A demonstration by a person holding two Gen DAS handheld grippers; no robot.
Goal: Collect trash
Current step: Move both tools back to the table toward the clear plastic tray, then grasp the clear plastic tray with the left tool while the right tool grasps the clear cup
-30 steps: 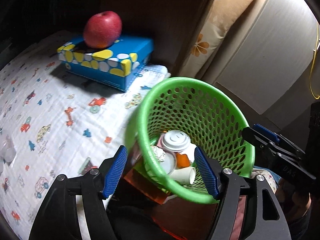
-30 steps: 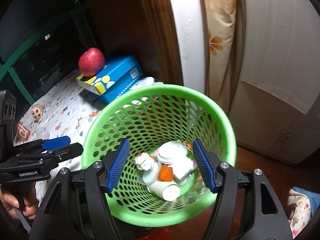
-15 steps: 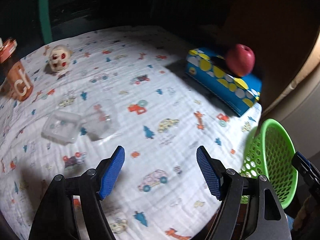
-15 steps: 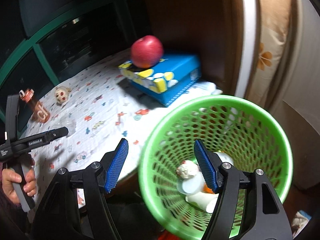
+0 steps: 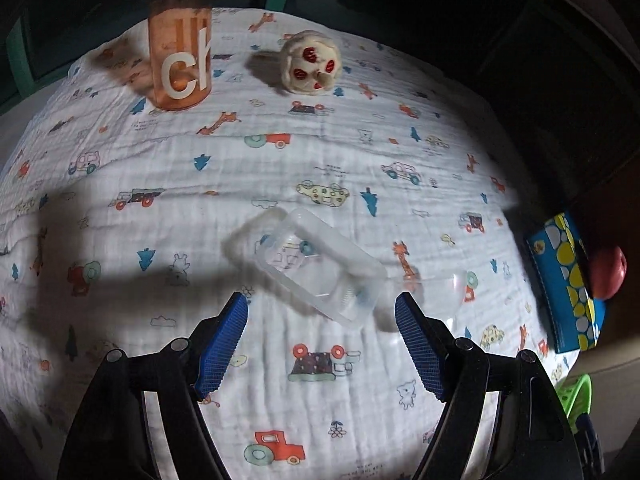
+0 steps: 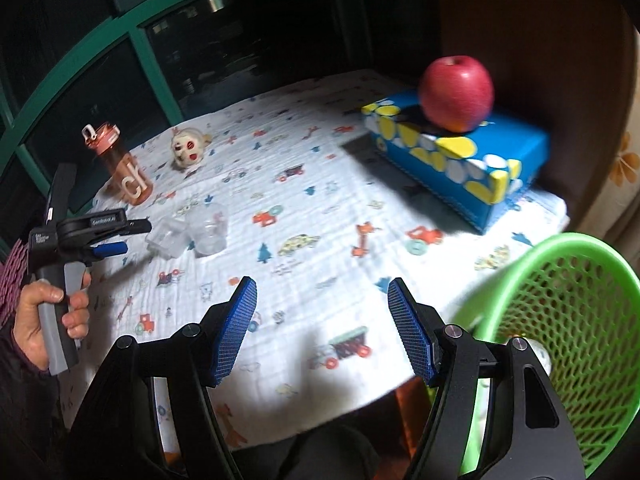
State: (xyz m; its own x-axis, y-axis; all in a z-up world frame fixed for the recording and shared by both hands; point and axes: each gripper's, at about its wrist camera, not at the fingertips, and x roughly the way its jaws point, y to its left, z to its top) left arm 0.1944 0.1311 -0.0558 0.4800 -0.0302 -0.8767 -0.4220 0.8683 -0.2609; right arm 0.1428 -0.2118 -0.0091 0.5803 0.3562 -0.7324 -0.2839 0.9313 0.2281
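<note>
Item: clear plastic tray [image 5: 318,266], lying on the tabletop [image 5: 240,168] just ahead of my left gripper [image 5: 322,334], long axis slanting from far-left to near-right. Both grippers are gaping, empty; my right gripper [image 6: 322,328] is hanging farther off, beside the green basket [image 6: 576,320]. A clear cup [image 5: 436,300] is barely showing against the cloth.

Surface: a table [image 6: 360,376] is covered by a white cloth [image 5: 240,168] printed with small cars, trees and animals.
Ahead of the left tool: a clear plastic tray [image 5: 320,266] is laid on the cloth, with a clear cup [image 5: 440,296] just beside it.
Far left of it: an orange bottle [image 5: 180,40] is stood upright.
Far ahead: a small cream toy [image 5: 311,62] is set near the bottle.
Far right: a blue spotted box [image 6: 460,156] is laid flat by the table's edge.
</note>
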